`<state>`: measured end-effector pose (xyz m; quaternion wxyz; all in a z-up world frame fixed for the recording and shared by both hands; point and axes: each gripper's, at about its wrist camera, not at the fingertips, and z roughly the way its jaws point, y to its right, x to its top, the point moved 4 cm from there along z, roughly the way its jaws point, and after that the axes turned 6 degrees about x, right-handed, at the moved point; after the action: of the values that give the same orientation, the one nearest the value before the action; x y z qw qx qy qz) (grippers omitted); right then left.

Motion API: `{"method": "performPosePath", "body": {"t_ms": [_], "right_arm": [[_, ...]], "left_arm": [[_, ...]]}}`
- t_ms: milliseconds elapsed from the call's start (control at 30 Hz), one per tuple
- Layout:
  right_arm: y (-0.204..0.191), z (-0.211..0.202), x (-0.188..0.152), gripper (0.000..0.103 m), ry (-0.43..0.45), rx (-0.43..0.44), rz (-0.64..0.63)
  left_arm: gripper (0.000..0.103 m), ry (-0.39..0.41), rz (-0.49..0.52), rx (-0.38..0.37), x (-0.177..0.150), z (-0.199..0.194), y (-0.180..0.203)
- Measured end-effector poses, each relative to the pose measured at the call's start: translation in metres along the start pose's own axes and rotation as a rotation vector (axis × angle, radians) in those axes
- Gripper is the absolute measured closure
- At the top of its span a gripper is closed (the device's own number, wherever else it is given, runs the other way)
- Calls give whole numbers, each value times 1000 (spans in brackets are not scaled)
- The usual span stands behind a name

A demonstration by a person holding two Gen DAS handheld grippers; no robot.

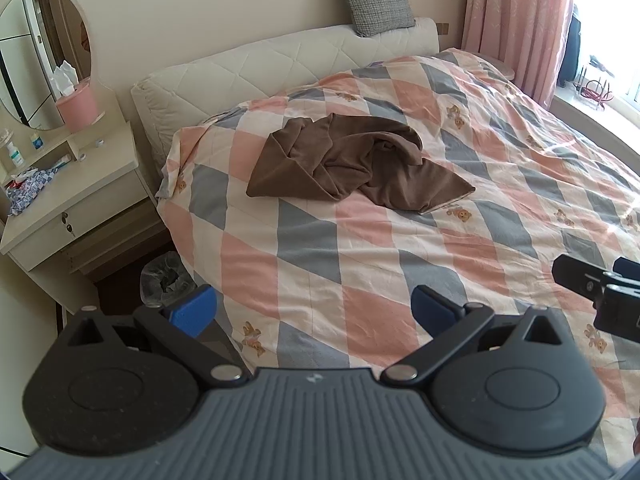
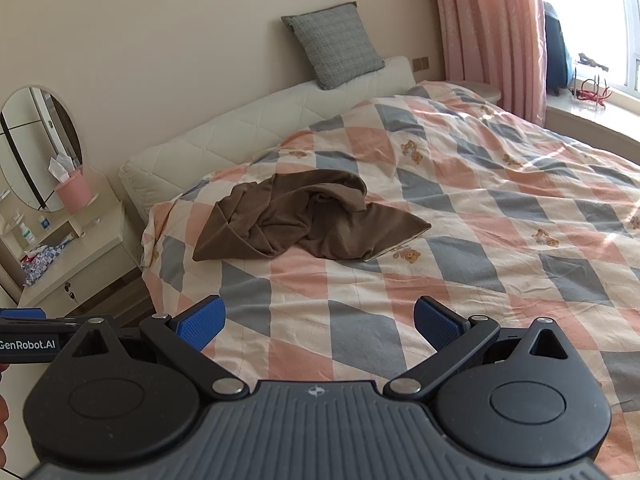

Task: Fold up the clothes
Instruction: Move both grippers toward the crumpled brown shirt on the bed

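Observation:
A crumpled brown garment (image 1: pixel 352 160) (image 2: pixel 304 216) lies in a heap on the checked pink, grey and white quilt (image 1: pixel 360 264) (image 2: pixel 460 208) of the bed, toward its head end. My left gripper (image 1: pixel 314 312) hovers over the near part of the quilt, open wide, nothing between its blue pads, well short of the garment. My right gripper (image 2: pixel 320 326) is likewise open and empty above the quilt, also short of the garment. The right gripper's black body shows at the right edge of the left wrist view.
A cream dressing table (image 1: pixel 72 188) with a round mirror, pink tissue box (image 1: pixel 78 106) and bottles stands left of the bed. A lined bin (image 1: pixel 164 280) sits on the floor beside it. A grey cushion (image 2: pixel 336 46) leans on the padded headboard. Pink curtains (image 2: pixel 484 28) hang at right.

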<state>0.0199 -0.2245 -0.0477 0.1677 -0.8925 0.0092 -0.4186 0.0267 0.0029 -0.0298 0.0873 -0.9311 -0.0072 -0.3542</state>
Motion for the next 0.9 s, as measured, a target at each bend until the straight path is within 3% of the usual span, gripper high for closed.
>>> {"method": "performPosePath", "body": {"t_ms": [900], "right_arm": [[-7, 16, -6, 0, -61, 11, 6]], "left_arm": [[1, -36, 15, 22, -5, 6, -7]]}}
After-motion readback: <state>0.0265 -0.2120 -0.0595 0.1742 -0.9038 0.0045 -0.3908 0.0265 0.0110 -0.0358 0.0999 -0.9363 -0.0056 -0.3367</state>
